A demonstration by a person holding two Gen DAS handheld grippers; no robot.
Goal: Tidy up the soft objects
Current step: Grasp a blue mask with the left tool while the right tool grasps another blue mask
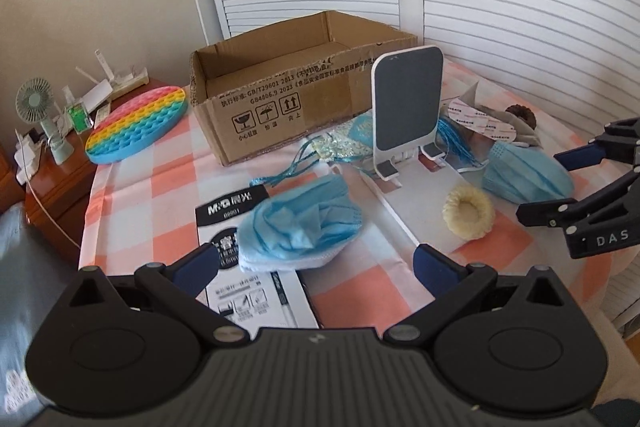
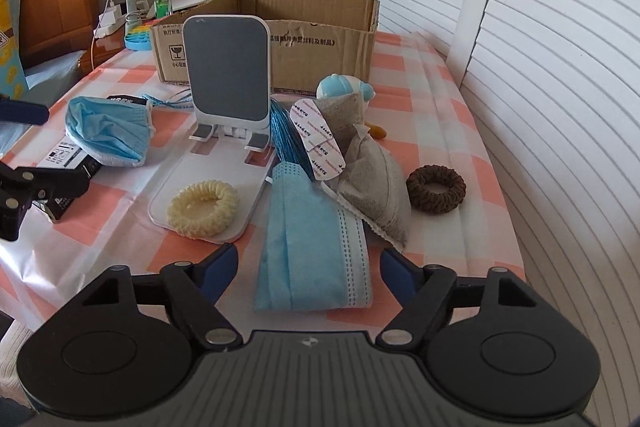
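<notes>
On the checked table (image 1: 132,203), the left hand-held gripper (image 1: 316,267) is spread around a crumpled blue mask (image 1: 300,223) lying on a booklet (image 1: 240,287), pads clear of it. At one o'clock stands a phone stand (image 1: 408,107), the empty box (image 1: 288,95) behind. The right hand-held gripper (image 2: 308,267), half-spread, flanks a second mask (image 2: 312,255) without touching.
</notes>
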